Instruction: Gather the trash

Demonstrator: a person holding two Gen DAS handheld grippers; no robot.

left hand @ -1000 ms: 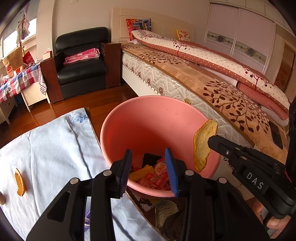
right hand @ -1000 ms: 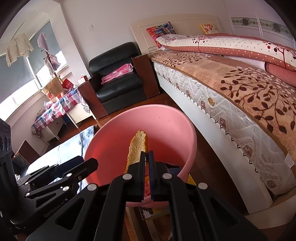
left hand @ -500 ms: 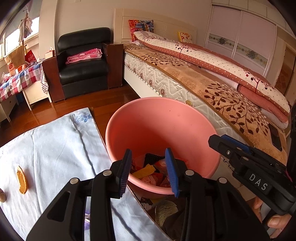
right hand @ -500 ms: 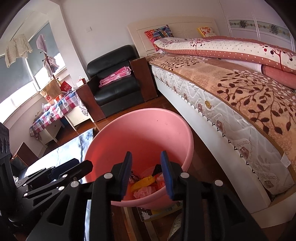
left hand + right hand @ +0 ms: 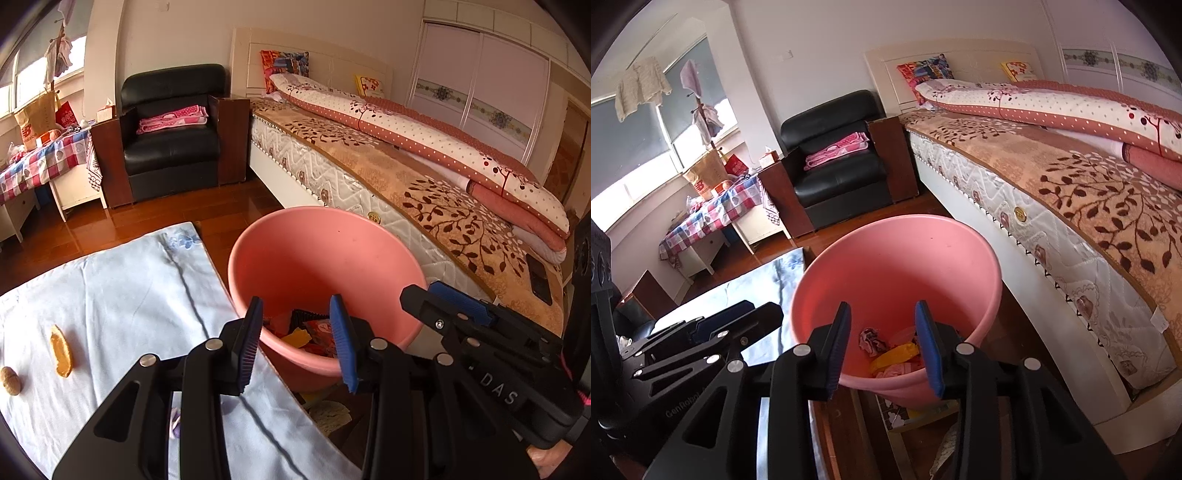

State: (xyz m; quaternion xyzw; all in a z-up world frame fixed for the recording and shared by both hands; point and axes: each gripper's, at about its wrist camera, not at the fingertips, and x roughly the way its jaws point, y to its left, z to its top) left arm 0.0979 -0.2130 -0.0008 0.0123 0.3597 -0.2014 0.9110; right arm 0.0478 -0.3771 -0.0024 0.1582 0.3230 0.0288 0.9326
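A pink plastic bin (image 5: 325,258) (image 5: 897,266) stands on the floor beside the table, with wrappers and scraps (image 5: 894,354) in its bottom. My left gripper (image 5: 295,343) is open and empty over the table's edge, at the bin's near rim. My right gripper (image 5: 882,347) is open and empty over the bin's near rim; it also shows in the left wrist view (image 5: 443,306). An orange peel (image 5: 61,350) and a nut (image 5: 10,380) lie on the light blue tablecloth (image 5: 129,288) at the left.
A bed (image 5: 424,177) runs along the right, close to the bin. A black armchair (image 5: 173,136) and a side table with a checked cloth (image 5: 40,162) stand at the back. Papers lie on the floor under the bin (image 5: 328,413).
My right gripper opened and let go of the yellow peel it held over the bin; the peel is no longer seen. Both grippers drew back a little from the bin.
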